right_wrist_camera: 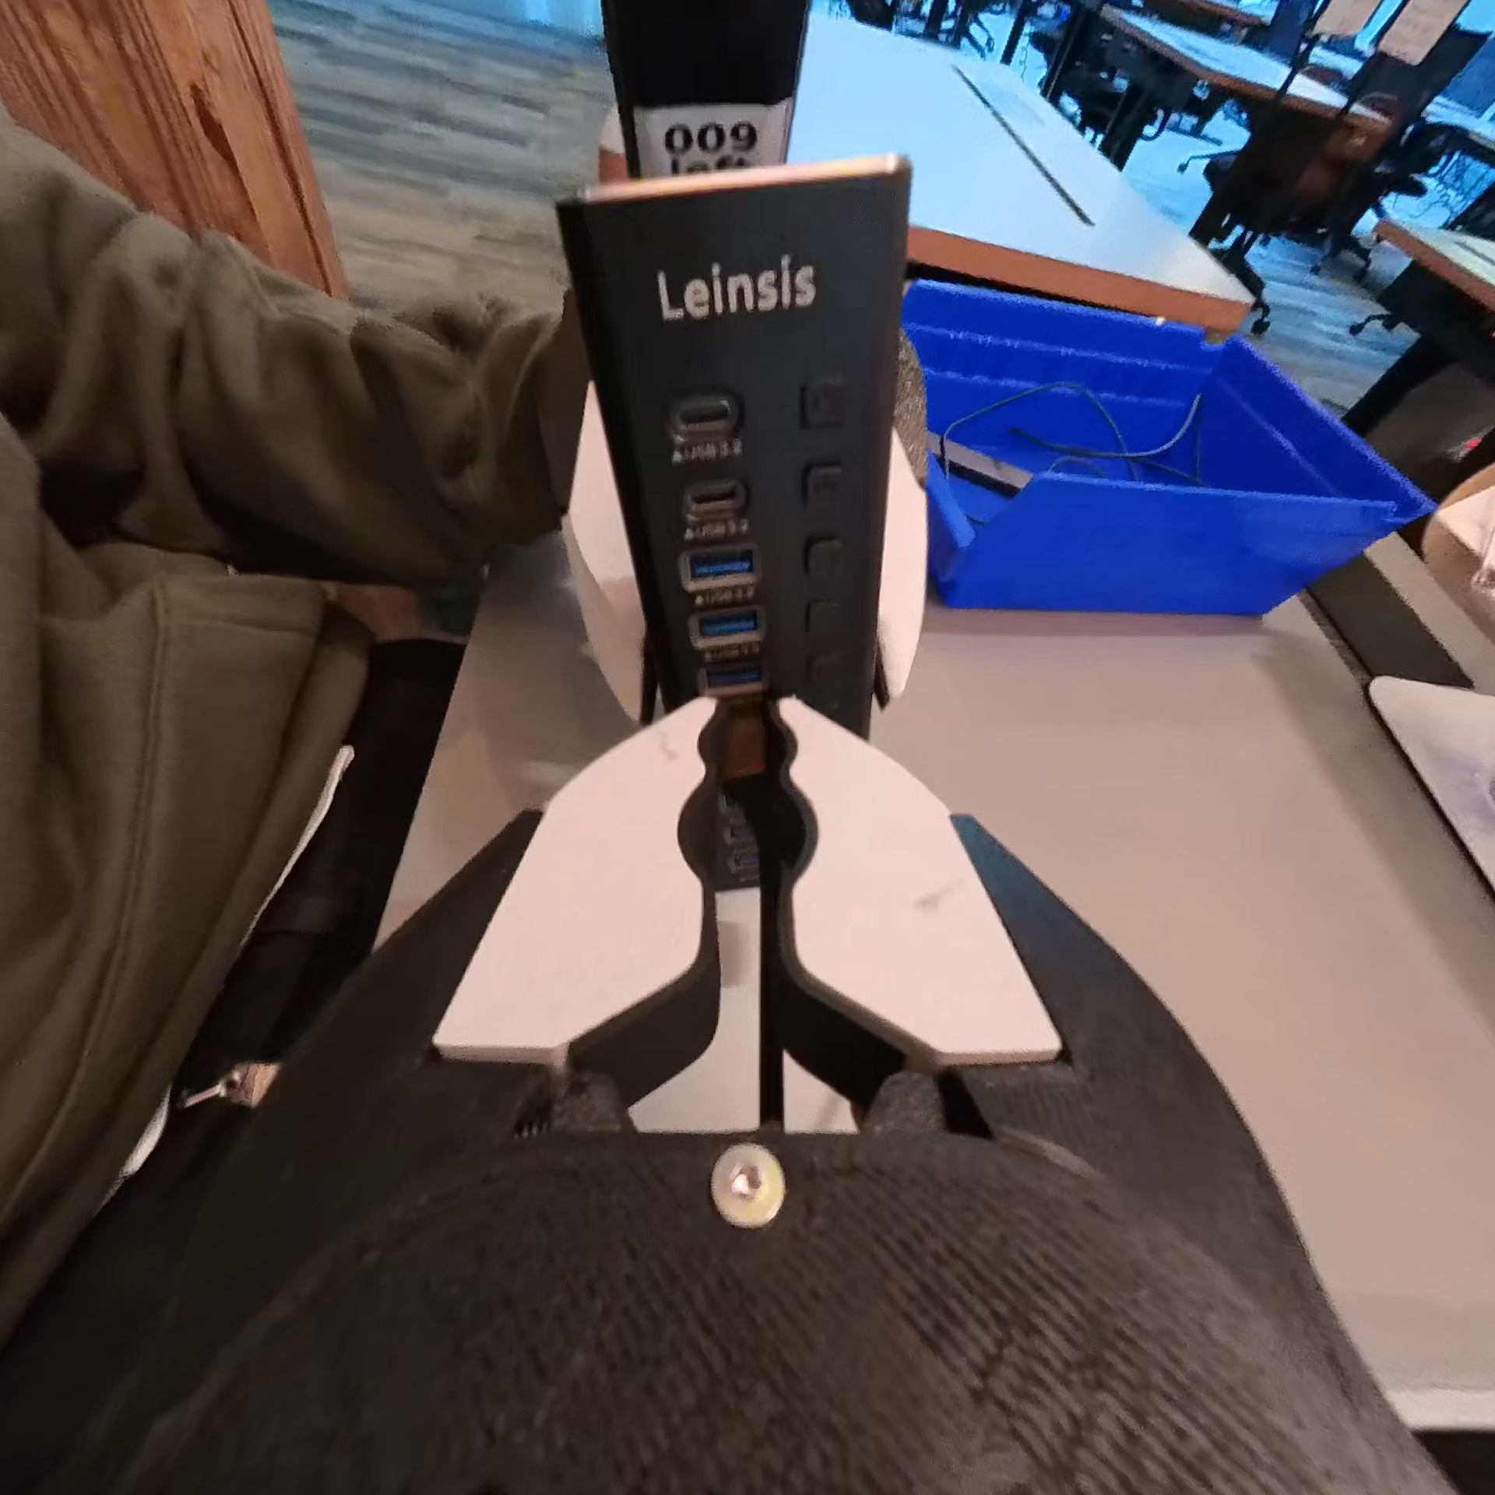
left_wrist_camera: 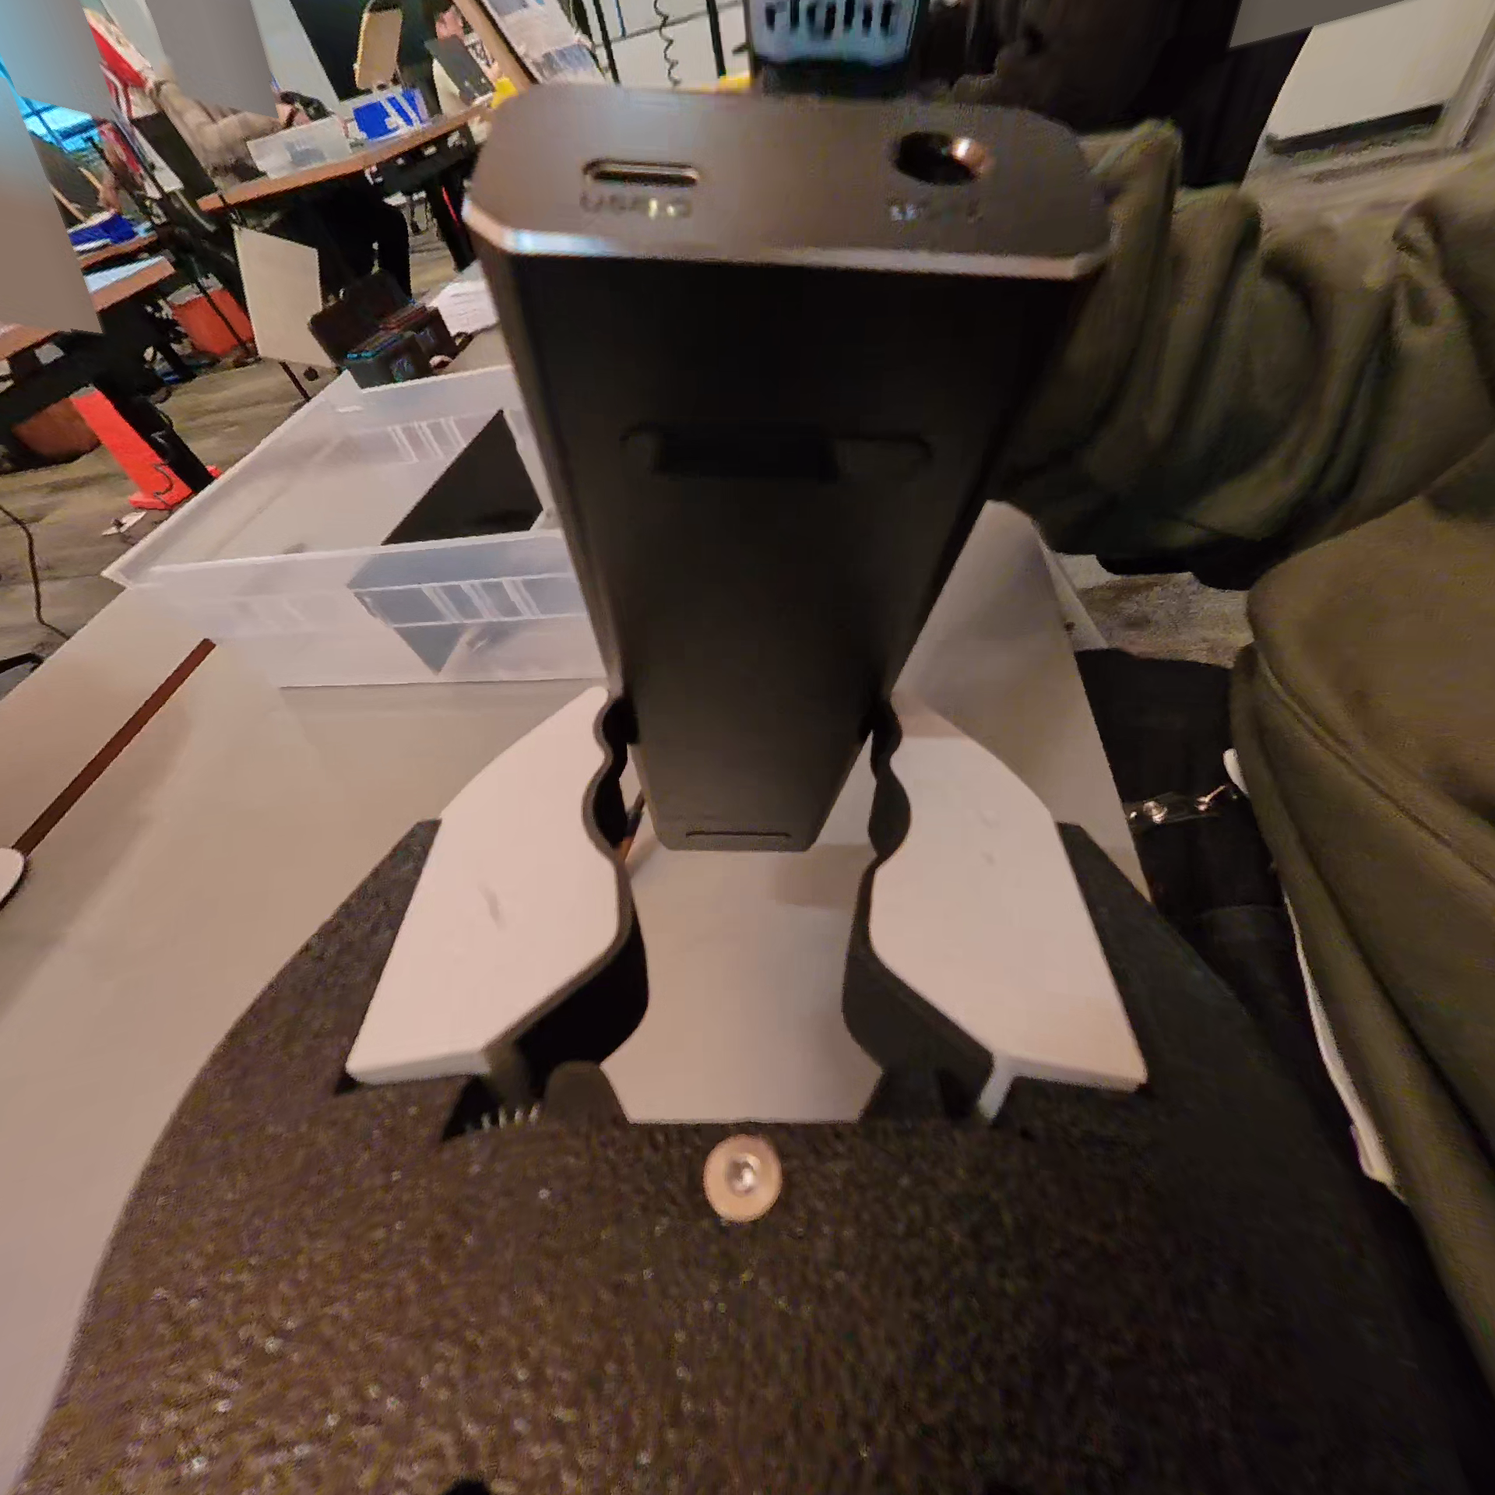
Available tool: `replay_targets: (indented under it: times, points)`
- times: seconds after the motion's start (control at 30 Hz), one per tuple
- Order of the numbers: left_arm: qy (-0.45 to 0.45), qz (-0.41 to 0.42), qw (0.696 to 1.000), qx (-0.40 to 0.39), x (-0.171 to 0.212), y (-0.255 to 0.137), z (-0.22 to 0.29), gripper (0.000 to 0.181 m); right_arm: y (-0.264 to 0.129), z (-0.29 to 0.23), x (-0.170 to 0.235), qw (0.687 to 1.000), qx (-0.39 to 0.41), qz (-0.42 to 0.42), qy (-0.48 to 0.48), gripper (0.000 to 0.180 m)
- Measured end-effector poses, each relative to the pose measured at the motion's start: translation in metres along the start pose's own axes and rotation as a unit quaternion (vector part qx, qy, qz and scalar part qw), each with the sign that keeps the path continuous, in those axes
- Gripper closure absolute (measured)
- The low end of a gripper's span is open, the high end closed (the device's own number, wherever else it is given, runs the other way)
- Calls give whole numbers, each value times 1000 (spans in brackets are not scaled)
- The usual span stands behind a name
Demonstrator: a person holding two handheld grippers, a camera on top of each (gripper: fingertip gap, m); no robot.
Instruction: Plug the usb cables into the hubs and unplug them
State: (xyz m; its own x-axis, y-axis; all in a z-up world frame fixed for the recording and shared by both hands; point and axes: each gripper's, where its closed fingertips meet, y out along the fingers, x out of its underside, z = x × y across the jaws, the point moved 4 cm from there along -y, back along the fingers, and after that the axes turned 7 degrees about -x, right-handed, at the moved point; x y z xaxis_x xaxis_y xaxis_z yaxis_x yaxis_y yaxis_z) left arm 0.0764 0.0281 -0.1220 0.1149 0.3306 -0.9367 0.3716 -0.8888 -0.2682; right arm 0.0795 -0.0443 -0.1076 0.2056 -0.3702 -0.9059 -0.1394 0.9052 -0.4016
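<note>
My left gripper [left_wrist_camera: 748, 768] is shut on the lower part of a black USB hub [left_wrist_camera: 768, 485] and holds it upright above the table, back face toward its camera. In the right wrist view the hub's port side [right_wrist_camera: 728, 388] faces me, with the left gripper's white fingers [right_wrist_camera: 899, 566] on either side of it. My right gripper [right_wrist_camera: 744, 720] is shut on a USB cable plug [right_wrist_camera: 743, 748], whose black cable [right_wrist_camera: 772, 971] runs back between the fingers. The plug sits against the hub just below a blue port [right_wrist_camera: 732, 678]. I cannot tell whether it is seated.
A clear plastic bin [left_wrist_camera: 323, 566] stands on the grey table [left_wrist_camera: 162, 890] behind the hub. A blue bin [right_wrist_camera: 1173, 526] holding thin cables stands at the right. A person's olive sleeve [left_wrist_camera: 1254, 364] is close beside both grippers. A wooden panel [right_wrist_camera: 162, 121] is at the left. Less than 4 cm separates the two grippers' tips.
</note>
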Motion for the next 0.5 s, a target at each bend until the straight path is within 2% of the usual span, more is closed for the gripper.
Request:
replay_targets:
  times: [0.13, 0.2, 0.5]
  points:
    - [-7, 13, 1000, -3, -2, -5, -4, 123, -2, 4, -2, 1000, 10, 17, 6, 166]
    - [-7, 18, 1000, -4, -3, -7, -5, 123, -3, 4, -2, 1000, 9, 26, 13, 157]
    - [-13, 27, 1000, -9, -7, -11, -7, 123, 6, 6, -1, 999, 3, 43, 10, 163]
